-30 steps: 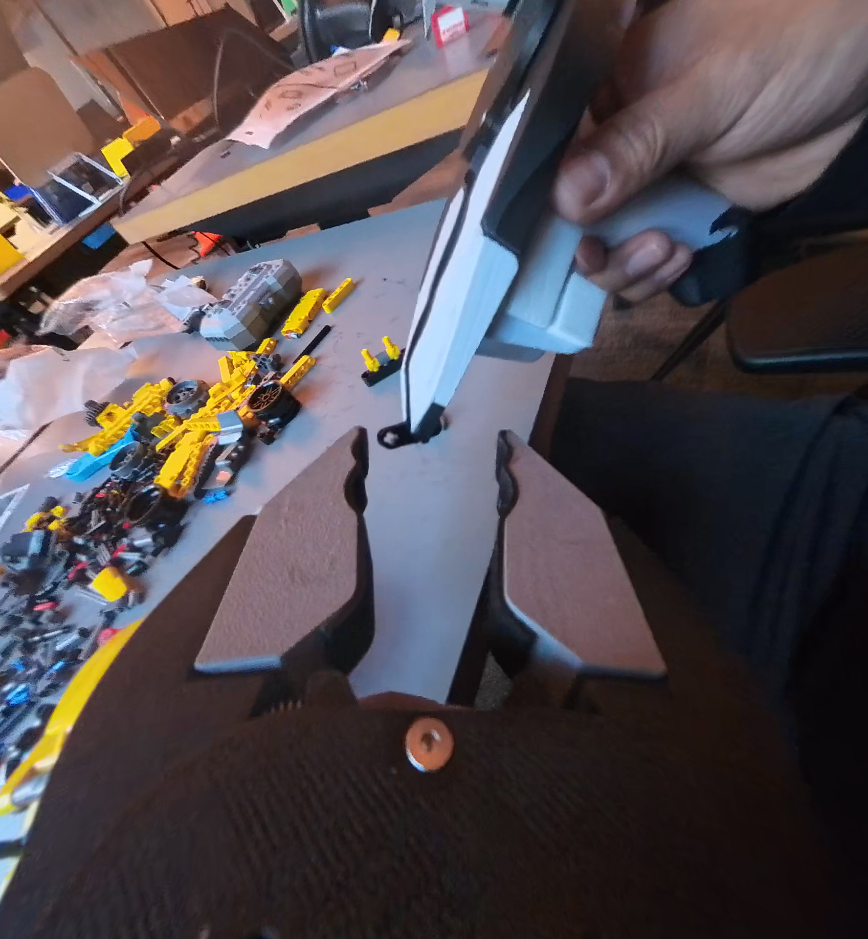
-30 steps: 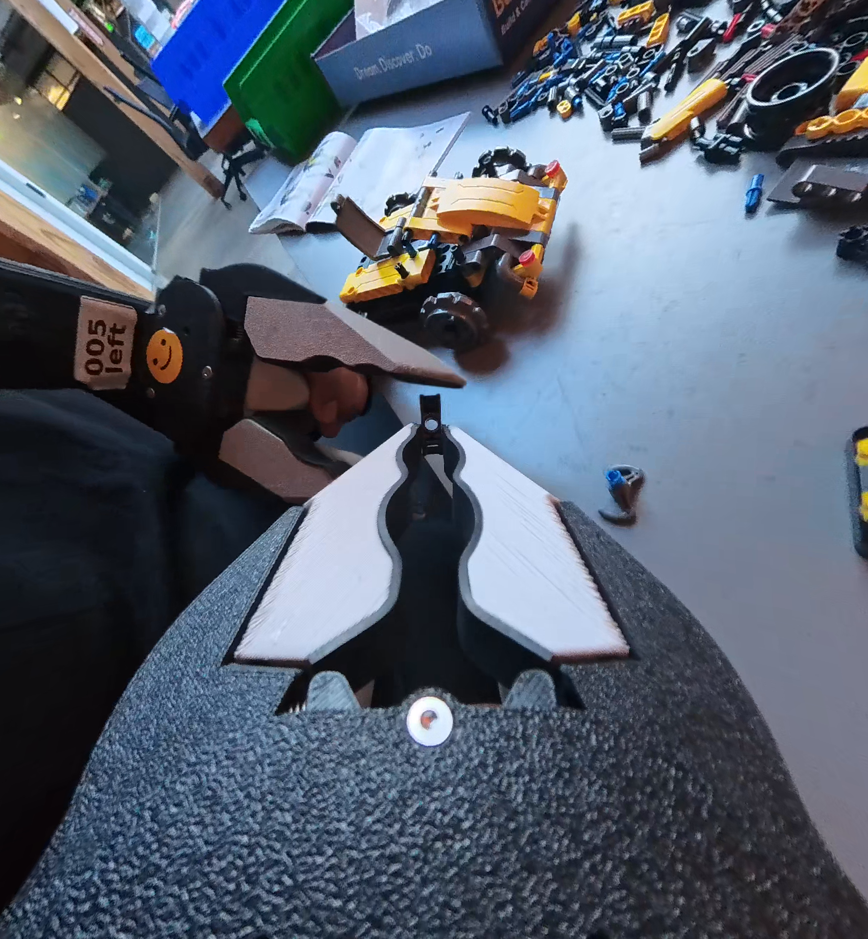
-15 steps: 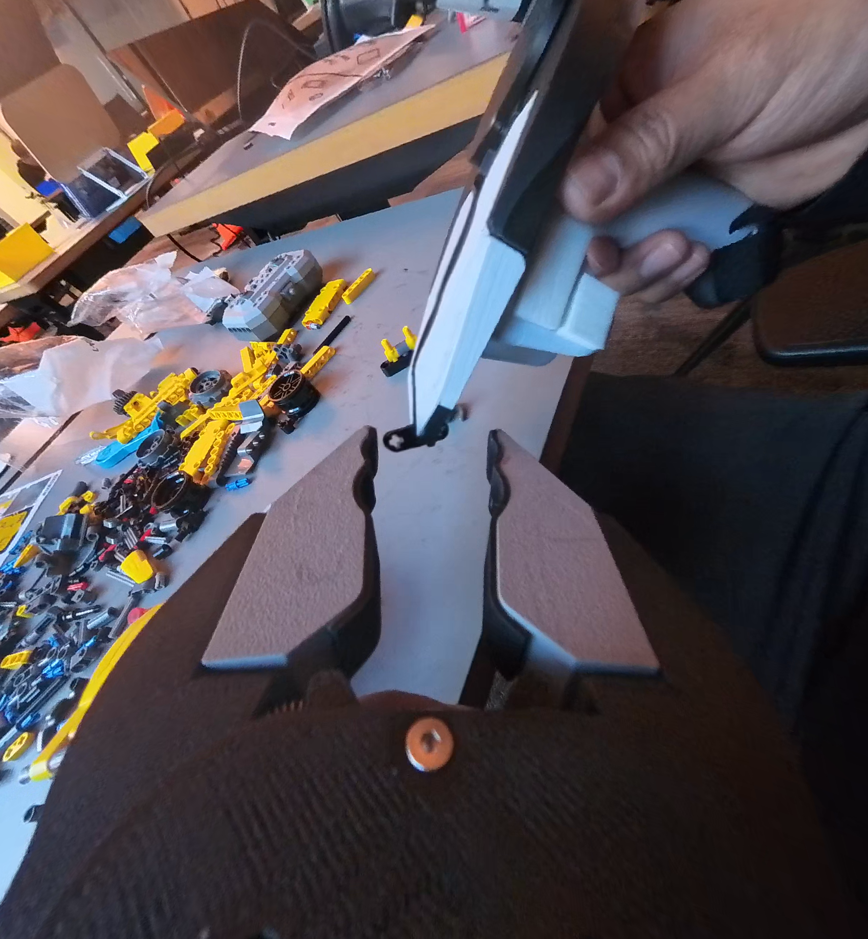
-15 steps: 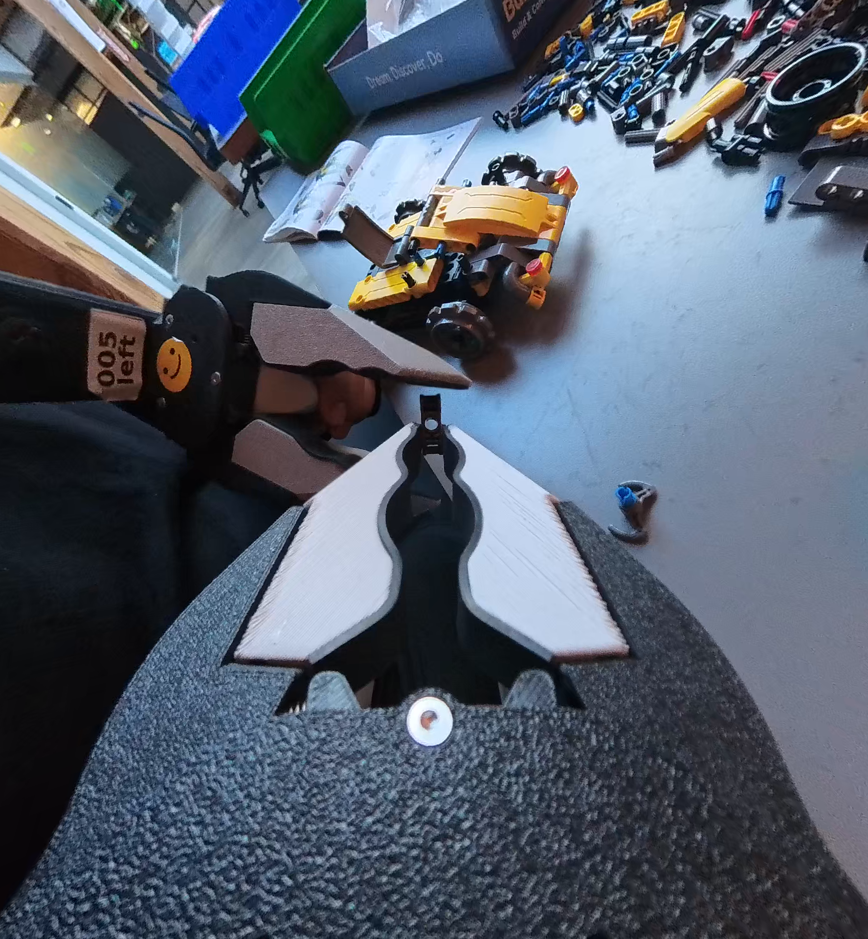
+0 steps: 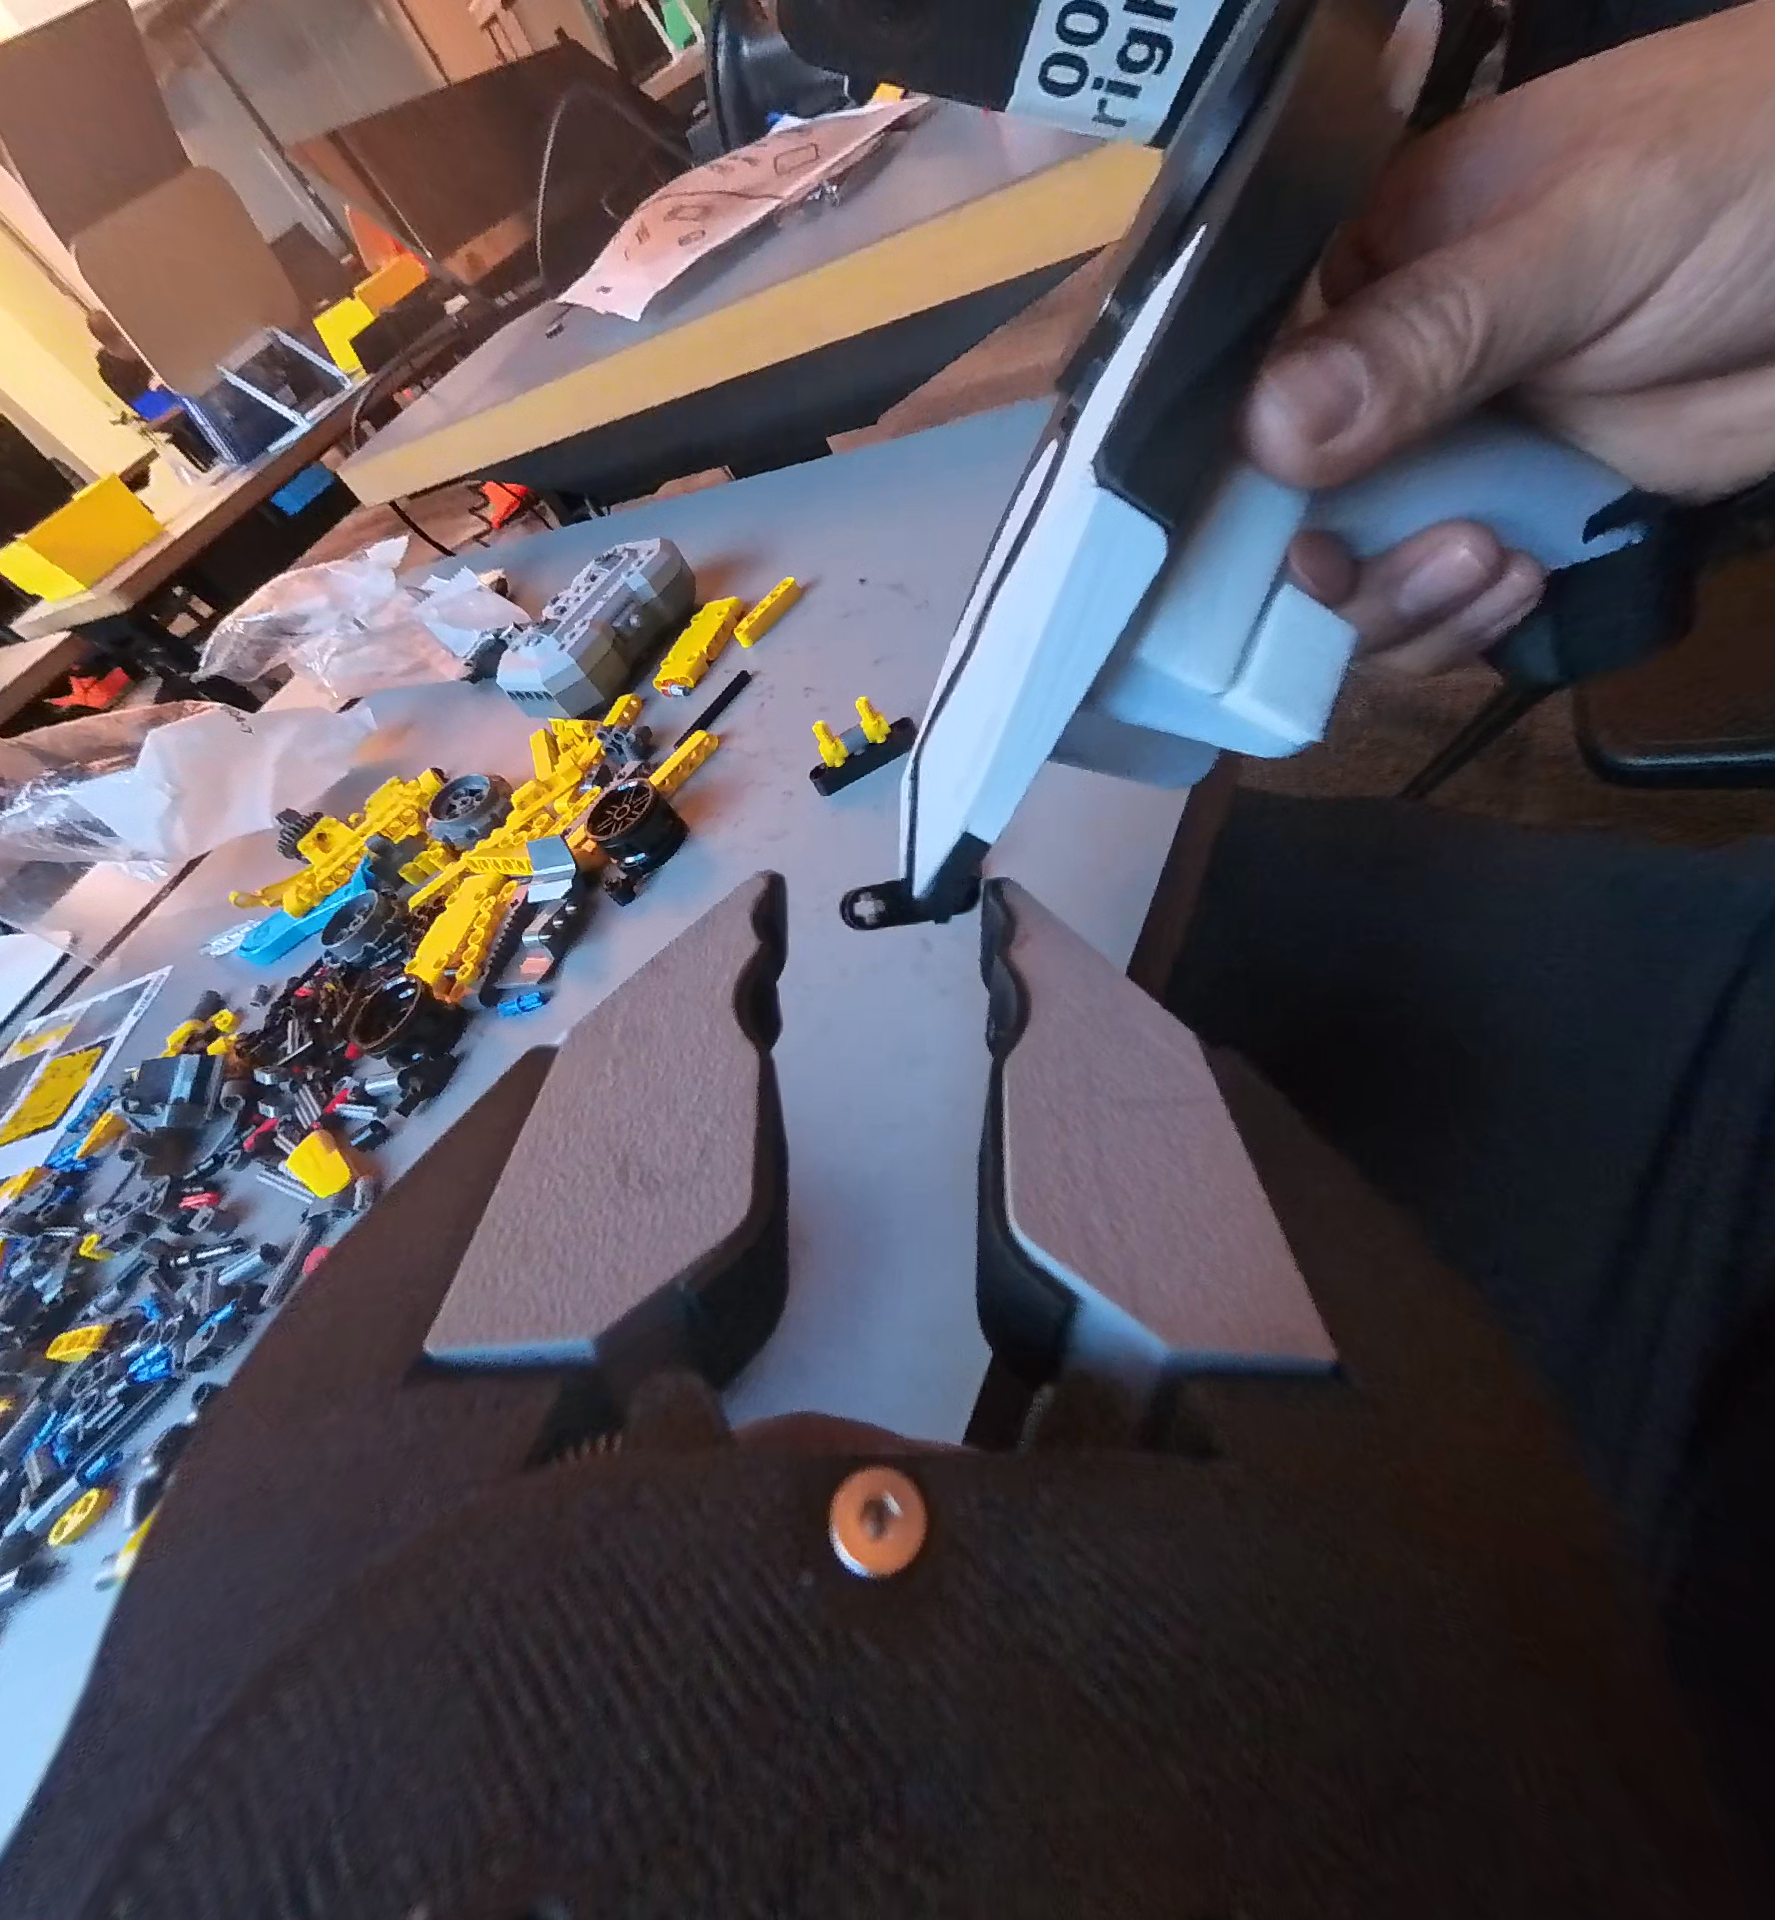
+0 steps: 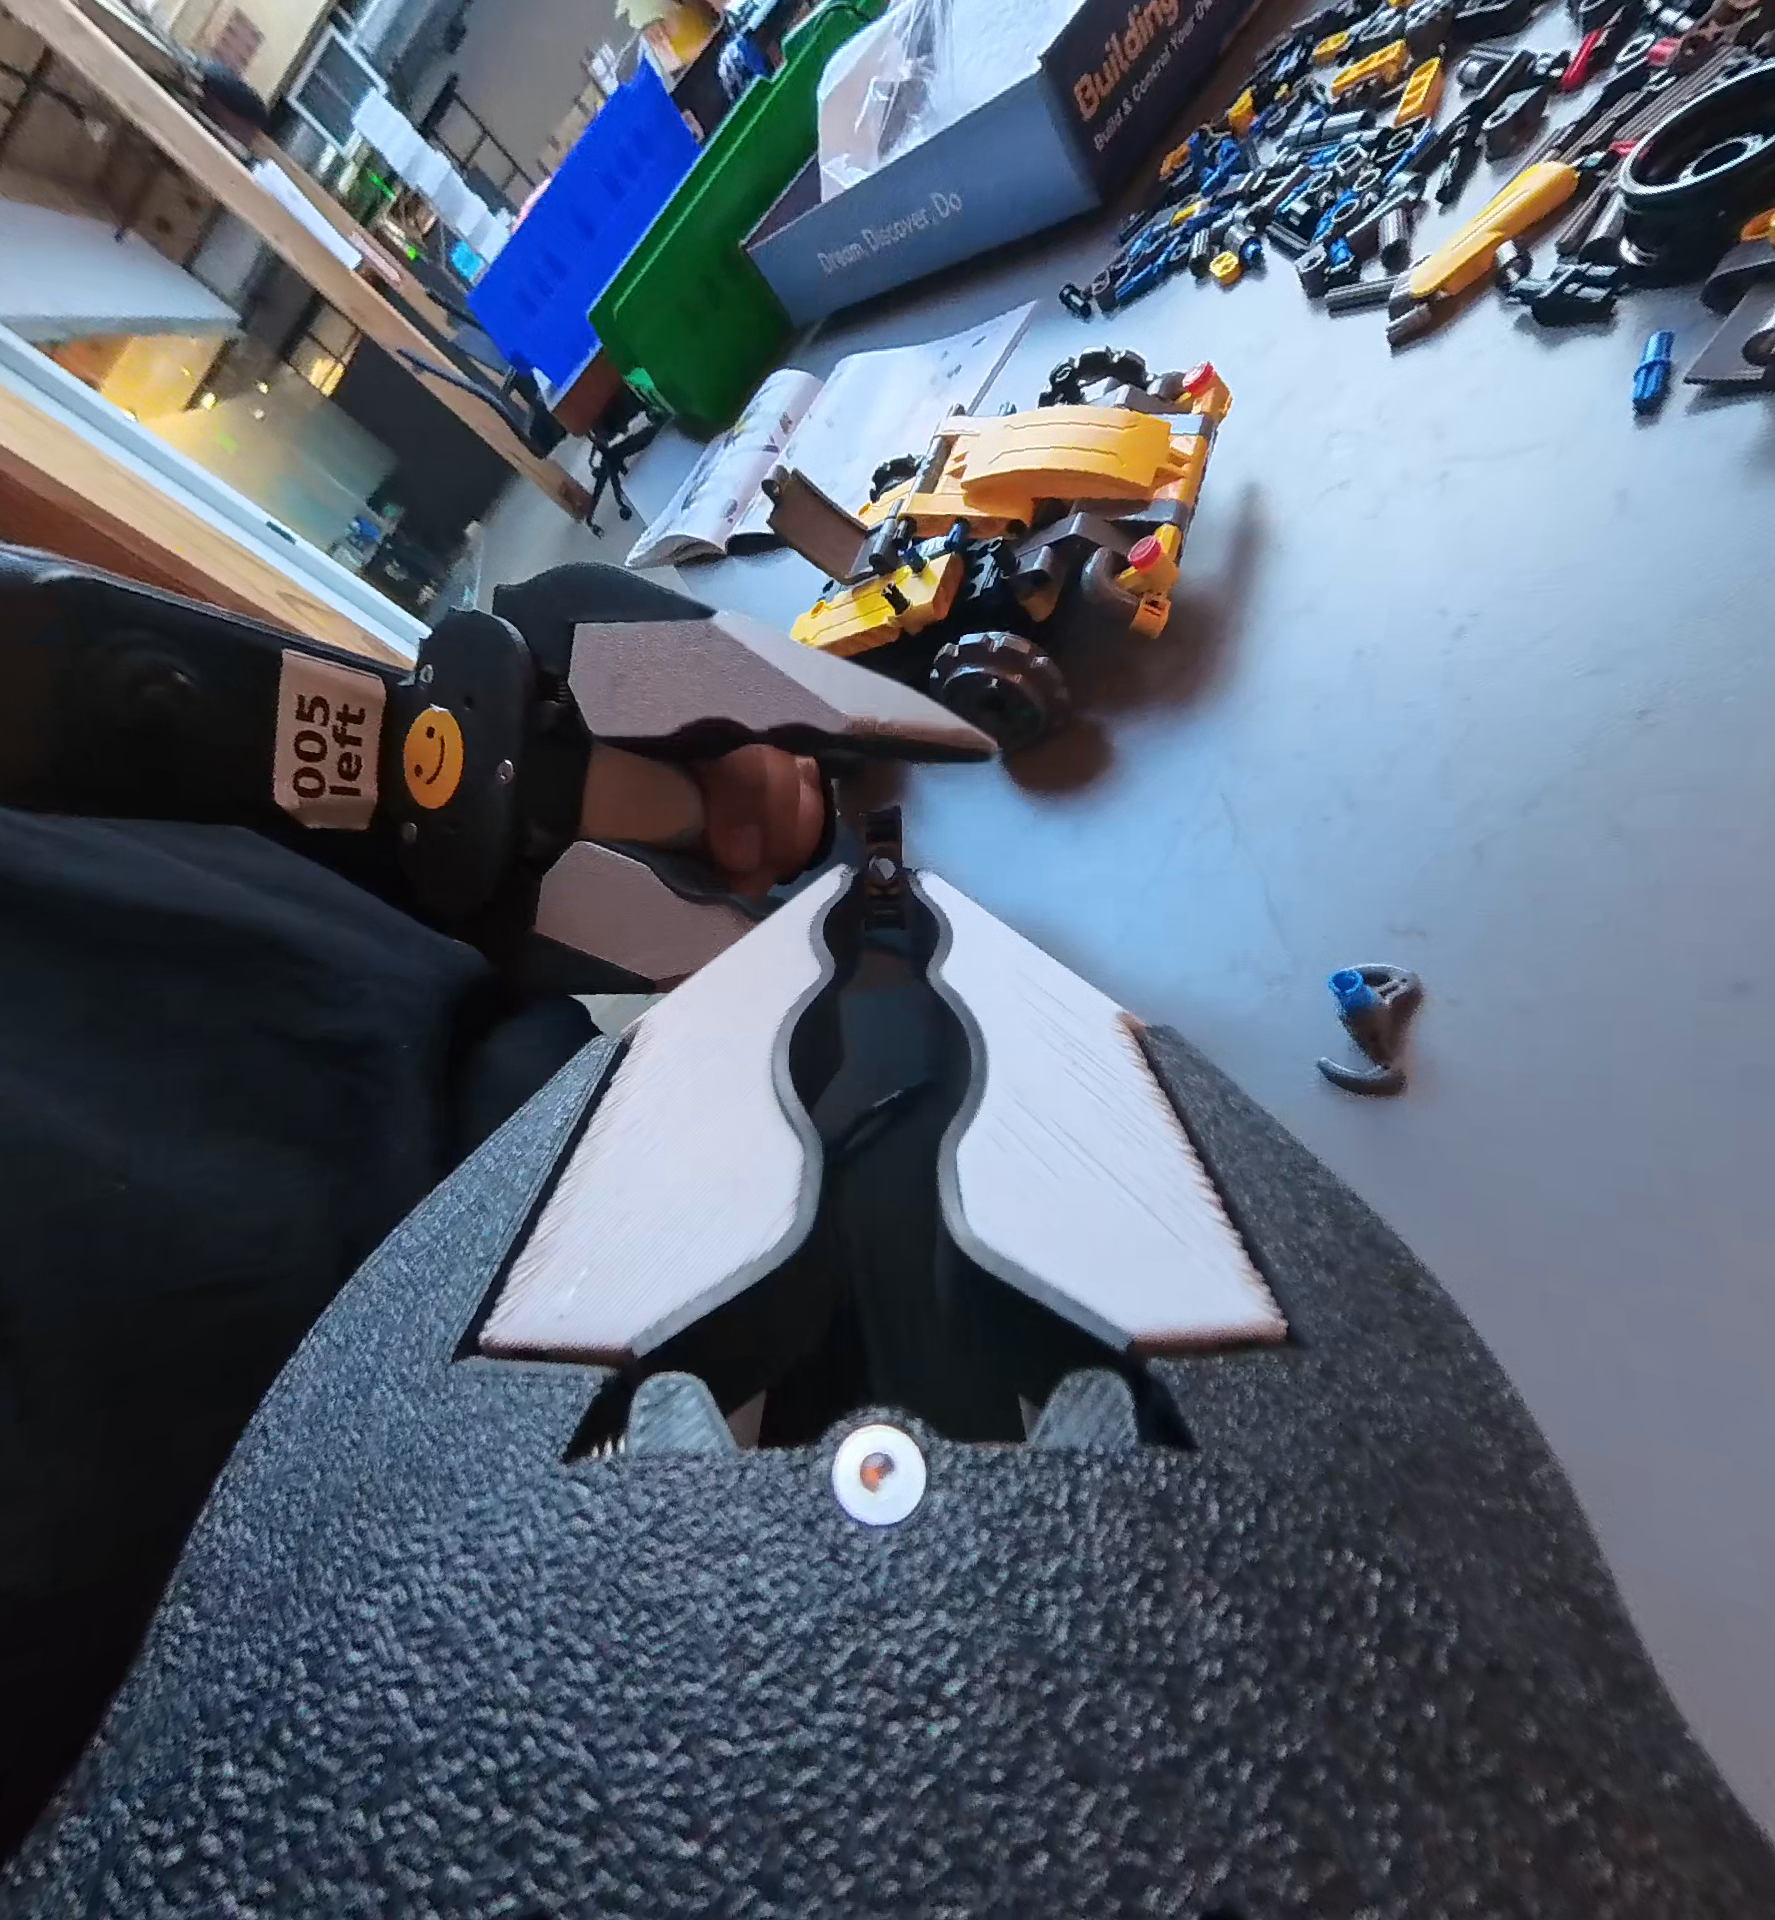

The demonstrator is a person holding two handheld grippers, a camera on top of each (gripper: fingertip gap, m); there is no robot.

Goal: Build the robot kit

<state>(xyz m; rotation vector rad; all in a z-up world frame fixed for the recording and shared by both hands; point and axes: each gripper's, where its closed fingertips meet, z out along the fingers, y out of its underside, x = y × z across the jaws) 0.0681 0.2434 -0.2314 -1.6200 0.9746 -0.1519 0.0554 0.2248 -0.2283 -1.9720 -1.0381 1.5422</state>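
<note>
My right gripper (image 6: pixel 881 875), with white fingers, is shut on a small black connector piece (image 6: pixel 881 854). In the left wrist view that gripper (image 5: pixel 940 891) points down and the black piece (image 5: pixel 875 906) sticks out to the left of its tip. My left gripper (image 5: pixel 881 940), with brown fingers, is open and empty; the black piece hangs just in front of its fingertips, between them. In the right wrist view the left gripper (image 6: pixel 924 774) comes in from the left, its jaws open either side of the piece. Both are held near the grey table's (image 5: pixel 883 1122) edge.
A yellow and black brick vehicle (image 6: pixel 1028 520) stands beyond the grippers by an open booklet (image 6: pixel 862 416). A small grey hook piece with a blue pin (image 6: pixel 1369 1023) lies to the right. Heaps of loose bricks (image 5: pixel 426 914), a grey motor block (image 5: pixel 602 634), a box (image 6: pixel 924 177) and coloured bins (image 6: pixel 644 229) lie farther off. The grey motor block (image 5: pixel 602 634) is about 30 cm from both grippers' fingertips.
The right gripper with the black piece has come closer to the left gripper's open fingertips. The left gripper has stayed open.
</note>
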